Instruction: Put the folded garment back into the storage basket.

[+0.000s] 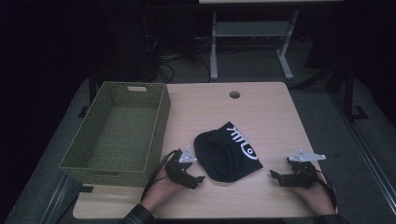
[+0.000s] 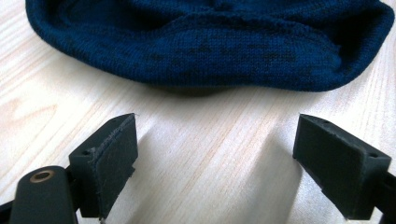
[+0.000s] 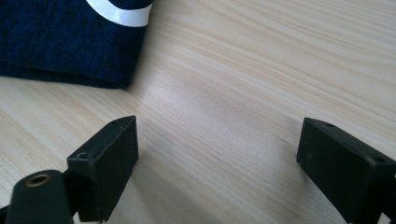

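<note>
Both jaws wide and empty: left gripper (image 1: 198, 178) just short of hat (image 1: 226, 151) straight ahead, right gripper (image 1: 275, 176) farther, hat ahead-left.

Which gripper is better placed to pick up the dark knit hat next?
Probably the left gripper: its open jaws face the hat close by, and the basket is beside it. The right gripper is open too, but further off.

A chunky dark-blue knit hat (image 1: 226, 151) with glossy white print is laid on a matt, pale wood-grain table (image 1: 271, 112); the basket (image 1: 119, 133) is woven from rough greenish fibre.
</note>
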### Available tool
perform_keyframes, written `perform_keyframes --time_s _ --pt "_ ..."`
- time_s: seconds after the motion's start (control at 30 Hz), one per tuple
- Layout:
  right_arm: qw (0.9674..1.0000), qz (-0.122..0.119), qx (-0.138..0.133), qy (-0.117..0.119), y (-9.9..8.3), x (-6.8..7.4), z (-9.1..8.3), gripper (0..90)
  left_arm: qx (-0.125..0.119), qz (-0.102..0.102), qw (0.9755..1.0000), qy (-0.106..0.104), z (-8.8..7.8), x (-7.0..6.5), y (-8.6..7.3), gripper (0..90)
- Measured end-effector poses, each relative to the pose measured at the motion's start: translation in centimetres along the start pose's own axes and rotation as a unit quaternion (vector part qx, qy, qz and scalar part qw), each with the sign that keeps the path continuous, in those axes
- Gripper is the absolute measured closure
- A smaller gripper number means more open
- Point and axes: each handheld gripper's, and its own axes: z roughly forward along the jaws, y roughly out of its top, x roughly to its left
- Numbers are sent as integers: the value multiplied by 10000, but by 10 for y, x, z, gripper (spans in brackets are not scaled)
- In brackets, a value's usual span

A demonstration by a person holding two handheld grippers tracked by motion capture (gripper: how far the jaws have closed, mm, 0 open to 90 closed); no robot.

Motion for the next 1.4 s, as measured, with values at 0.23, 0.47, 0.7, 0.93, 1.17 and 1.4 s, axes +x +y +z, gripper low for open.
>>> perform_keyframes --time_s 0.23,0.47,0.7,0.93,1.17,1.4 --pt "10000 -6 1 -1 0 0 0 122 175 157 9997 -9 -7 -3 17 134" --pt "10000 -14 3 0 0 0 0 122 359 160 9992 -32 -12 1 35 134" --pt "10000 -13 4 0 0 0 0 122 438 167 9988 -132 -15 6 56 135" --pt "10000 -10 4 -2 0 0 0 122 511 285 9980 -224 -10 6 73 140" --pt "10000 -11 3 -2 0 0 0 122 620 388 9969 -289 -2 7 86 146" --pt "10000 -11 3 -1 0 0 0 122 782 466 9952 -366 7 6 95 149"
